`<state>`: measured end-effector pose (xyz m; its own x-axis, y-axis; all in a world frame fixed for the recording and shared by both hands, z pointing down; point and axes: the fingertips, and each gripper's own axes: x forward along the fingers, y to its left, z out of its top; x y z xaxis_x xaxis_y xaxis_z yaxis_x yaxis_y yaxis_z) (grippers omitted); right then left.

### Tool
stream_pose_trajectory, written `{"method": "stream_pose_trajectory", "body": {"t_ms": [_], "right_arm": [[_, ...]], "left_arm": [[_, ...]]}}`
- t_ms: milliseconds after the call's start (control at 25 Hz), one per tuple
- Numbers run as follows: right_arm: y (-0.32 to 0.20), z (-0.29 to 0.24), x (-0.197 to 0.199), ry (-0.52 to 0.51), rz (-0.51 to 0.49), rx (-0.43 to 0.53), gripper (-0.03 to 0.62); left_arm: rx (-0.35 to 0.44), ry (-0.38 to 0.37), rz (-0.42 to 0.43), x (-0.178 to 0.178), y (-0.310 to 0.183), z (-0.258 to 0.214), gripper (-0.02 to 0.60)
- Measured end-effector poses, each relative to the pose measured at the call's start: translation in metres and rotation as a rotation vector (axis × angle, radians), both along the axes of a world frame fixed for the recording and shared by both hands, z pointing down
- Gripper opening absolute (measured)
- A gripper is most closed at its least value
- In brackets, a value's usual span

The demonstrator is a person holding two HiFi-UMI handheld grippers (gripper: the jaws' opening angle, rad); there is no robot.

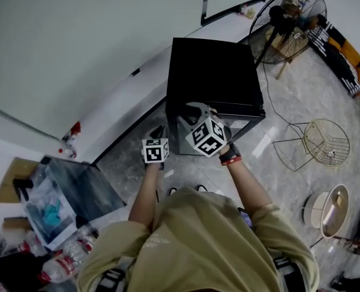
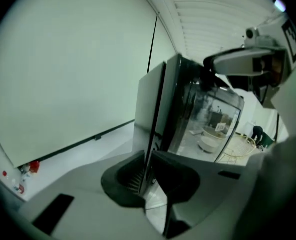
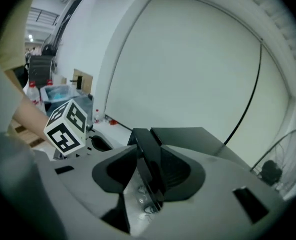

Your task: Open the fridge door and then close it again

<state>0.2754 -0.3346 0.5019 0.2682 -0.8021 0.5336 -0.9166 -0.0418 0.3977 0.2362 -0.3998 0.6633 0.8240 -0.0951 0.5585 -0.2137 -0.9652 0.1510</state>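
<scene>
Clamped on the fridge door [image 2: 208, 114]: left tongs [image 2: 146, 159] narrow, right tongs [image 3: 149, 158] wider; may slip off if pulled unevenly.

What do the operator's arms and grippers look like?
The left gripper and right gripper: light grey bodies, black cupped jaws with ribbed pads, each with a white cube of black square markers. Khaki short-sleeved shirt; black-and-red wristband on the right wrist.

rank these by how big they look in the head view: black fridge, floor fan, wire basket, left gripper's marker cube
1. fridge, the largest
2. floor fan
3. wire basket, not far behind the fan
4. left gripper's marker cube, smallest, though it is nearest the camera
</scene>
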Motion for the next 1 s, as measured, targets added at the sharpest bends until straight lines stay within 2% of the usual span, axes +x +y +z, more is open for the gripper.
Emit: {"method": "stream_pose_trajectory", "body": {"t_ms": [240, 440, 560, 680, 840, 1000], "right_arm": [[0.033, -0.043, 0.026, -0.130, 0.180, 0.286, 0.150], [0.071, -0.066, 0.044, -0.191, 0.330, 0.452, 0.124], [0.091, -0.077, 0.050, -0.198, 0.399, 0.518, 0.109], [0.107, -0.085, 0.050, -0.199, 0.443, 0.562, 0.081], [0.124, -0.089, 0.049, -0.203, 0.481, 0.602, 0.046], [0.135, -0.090, 0.044, -0.213, 0.500, 0.615, 0.028]], "left_arm": [[0.115, 0.144, 0.033, -0.013, -0.012, -0.077, 0.059], [0.134, 0.293, 0.050, -0.015, 0.002, -0.149, 0.050], [0.122, 0.384, 0.098, -0.010, 0.023, -0.186, 0.037], [0.125, 0.438, 0.134, -0.005, 0.042, -0.213, 0.034], [0.133, 0.481, 0.149, 0.005, 0.059, -0.235, 0.025], [0.123, 0.486, 0.158, 0.012, 0.072, -0.242, 0.020]]}}
